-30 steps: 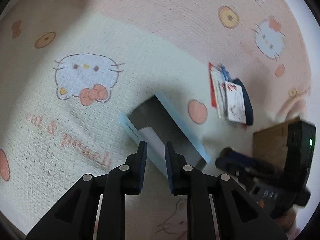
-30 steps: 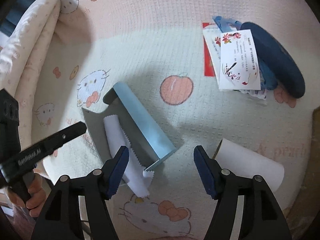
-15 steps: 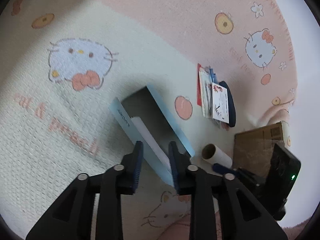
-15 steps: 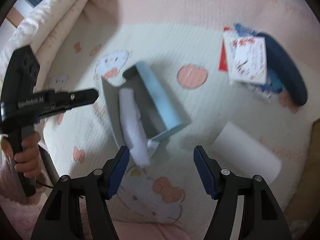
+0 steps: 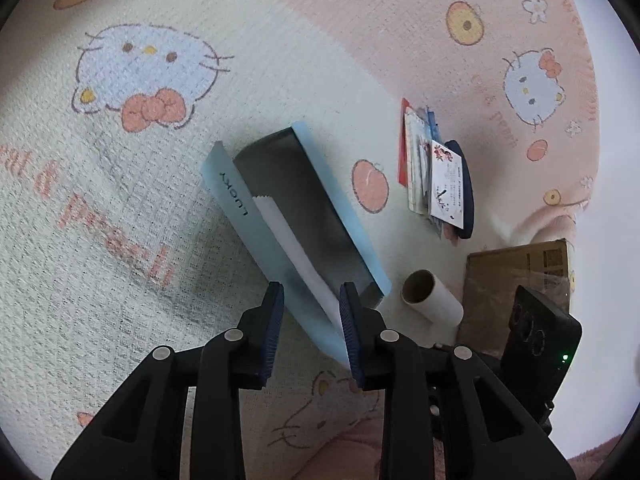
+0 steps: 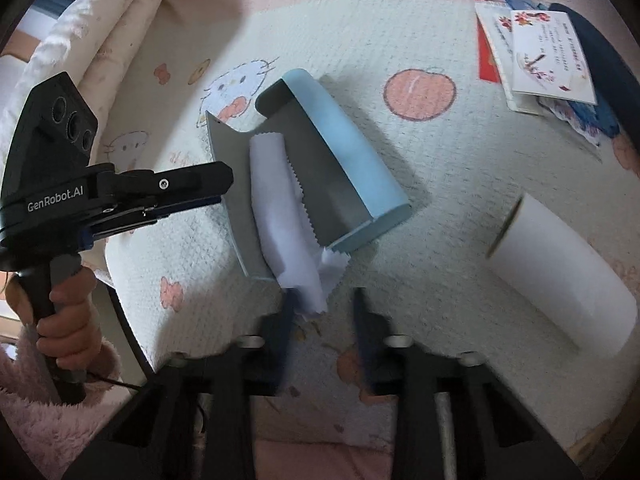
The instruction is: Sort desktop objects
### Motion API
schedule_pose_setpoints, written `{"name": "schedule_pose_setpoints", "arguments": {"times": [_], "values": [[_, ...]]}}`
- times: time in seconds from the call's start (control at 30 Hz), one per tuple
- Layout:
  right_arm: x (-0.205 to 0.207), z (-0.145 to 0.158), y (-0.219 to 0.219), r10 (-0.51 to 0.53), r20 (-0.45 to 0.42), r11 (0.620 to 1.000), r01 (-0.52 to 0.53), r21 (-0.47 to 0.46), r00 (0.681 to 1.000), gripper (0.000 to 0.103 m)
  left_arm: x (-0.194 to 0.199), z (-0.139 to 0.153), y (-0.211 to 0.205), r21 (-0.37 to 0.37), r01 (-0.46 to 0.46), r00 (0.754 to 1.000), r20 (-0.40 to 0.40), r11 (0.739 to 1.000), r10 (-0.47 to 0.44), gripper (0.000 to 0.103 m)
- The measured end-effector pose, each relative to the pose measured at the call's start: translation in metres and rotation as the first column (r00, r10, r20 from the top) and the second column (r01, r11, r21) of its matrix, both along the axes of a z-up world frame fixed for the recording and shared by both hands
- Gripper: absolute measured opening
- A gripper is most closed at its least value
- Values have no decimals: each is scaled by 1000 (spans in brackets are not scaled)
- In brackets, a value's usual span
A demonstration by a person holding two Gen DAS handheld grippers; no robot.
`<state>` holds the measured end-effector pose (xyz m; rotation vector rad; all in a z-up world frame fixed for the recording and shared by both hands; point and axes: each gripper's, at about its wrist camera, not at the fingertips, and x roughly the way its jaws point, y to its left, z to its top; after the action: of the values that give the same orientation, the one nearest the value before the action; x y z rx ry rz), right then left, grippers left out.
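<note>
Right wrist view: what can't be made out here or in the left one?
- Right hand-held gripper: motion-blurred in its own view; its jaws have just been closing, and whether the pads touch the white cloth is unclear.
- Card print: too small and blurred to read.
- Cardboard box: partly hidden by the right gripper's body in the left view, contents unseen.
- Paper roll: far end cut off by the fisheye edge.

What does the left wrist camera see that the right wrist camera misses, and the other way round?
Only the left wrist view shows a brown cardboard box and the printed lettering on the light blue case's open lid. Only the right wrist view shows a hand in a fluffy pink sleeve and a rolled blanket edge. Both show the case, its white cloth, the paper roll, the stack of cards and the cartoon cat blanket.
</note>
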<state>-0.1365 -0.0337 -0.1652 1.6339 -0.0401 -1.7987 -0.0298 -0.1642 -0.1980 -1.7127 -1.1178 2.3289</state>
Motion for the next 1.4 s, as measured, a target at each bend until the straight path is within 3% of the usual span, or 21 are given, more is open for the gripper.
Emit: {"name": "schedule_pose_setpoints", "arguments": {"times": [0.17,0.5,0.63,0.73,0.8,0.87,0.93,1.03,1.17,1.27,1.4], "values": [[-4,-6,-13,18,4,1000,-18,-6,1000,6,-1,-7,-5,3,-24,1000,11,1000,24,28],[-27,3,-28,26,11,998,-26,-66,1000,5,-1,-8,-7,3,-30,999,16,1000,30,25],[-41,5,-49,76,-36,997,-77,-26,996,5,-1,-8,-6,-4,-32,999,17,999,33,25],[-49,4,-66,140,-78,989,-136,60,987,5,-1,-8,-6,-4,-39,999,22,999,39,25],[-55,6,-69,182,-29,983,-180,44,983,6,-2,-8,-5,-20,-39,999,25,999,40,25],[-61,7,-65,205,52,979,-206,2,977,10,-2,-8,-5,-38,-35,999,29,999,36,25],[-66,12,-64,226,66,974,-227,1,972,16,-1,-8,-5,-45,-34,999,33,998,35,25],[-70,12,-72,286,76,956,-290,47,955,37,1,-8,-6,-49,-38,998,44,998,40,24],[-65,3,-87,369,130,927,-375,23,920,39,4,-8,-8,-39,-40,998,43,998,41,18],[-59,-12,-96,401,127,908,-412,76,907,39,5,-7,-9,-63,-40,998,53,997,43,14],[-73,-17,-92,376,169,924,-383,11,911,39,9,-7,-17,-21,-62,998,31,998,63,14]]}}
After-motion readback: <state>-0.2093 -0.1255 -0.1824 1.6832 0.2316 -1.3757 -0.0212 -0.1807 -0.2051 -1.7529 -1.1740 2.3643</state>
